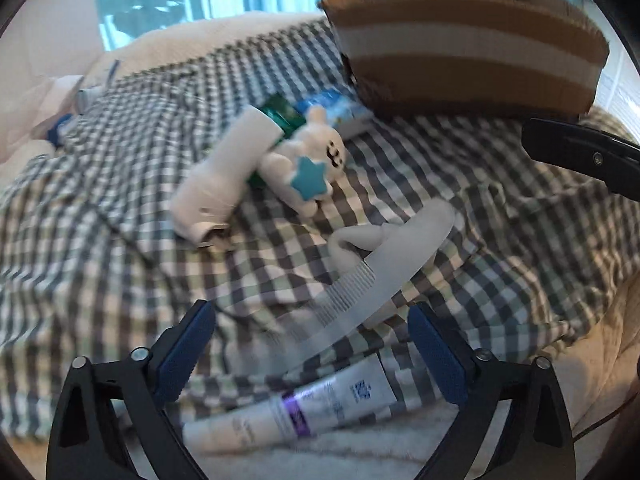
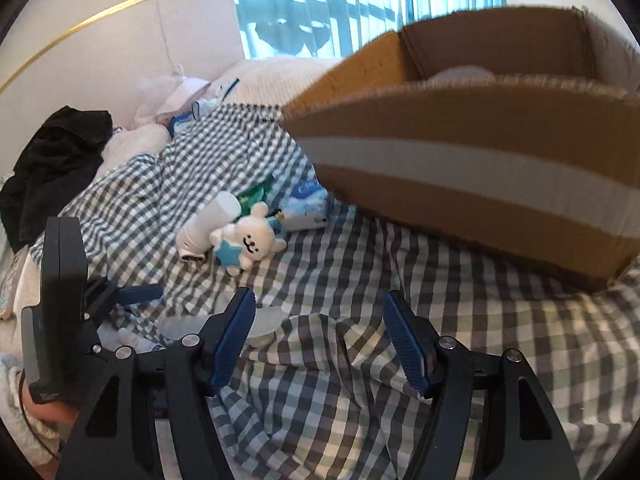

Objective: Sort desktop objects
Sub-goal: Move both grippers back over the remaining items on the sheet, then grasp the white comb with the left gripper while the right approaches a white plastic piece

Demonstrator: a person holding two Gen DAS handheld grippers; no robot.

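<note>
In the left wrist view my left gripper (image 1: 310, 311) is open just above the checked cloth (image 1: 120, 280). A translucent white comb (image 1: 380, 264) lies slantwise, its lower end between the blue pads (image 1: 188, 352), untouched. A white tube with a purple band (image 1: 296, 408) lies close under the gripper. Farther off, a white plush toy with a blue star (image 1: 304, 160) leans on a white bottle (image 1: 224, 176). My right gripper (image 2: 319, 297) is open over bare checked cloth (image 2: 360, 400), holding nothing. The plush toy (image 2: 248, 240) and the bottle (image 2: 212, 216) lie beyond it to the left.
An open cardboard box with a pale tape band (image 1: 464, 40) (image 2: 480, 152) stands at the back right. A green packet (image 1: 280, 116) and a blue tissue pack (image 2: 308, 200) lie behind the toy. Black clothing (image 2: 56, 168) is heaped at the far left.
</note>
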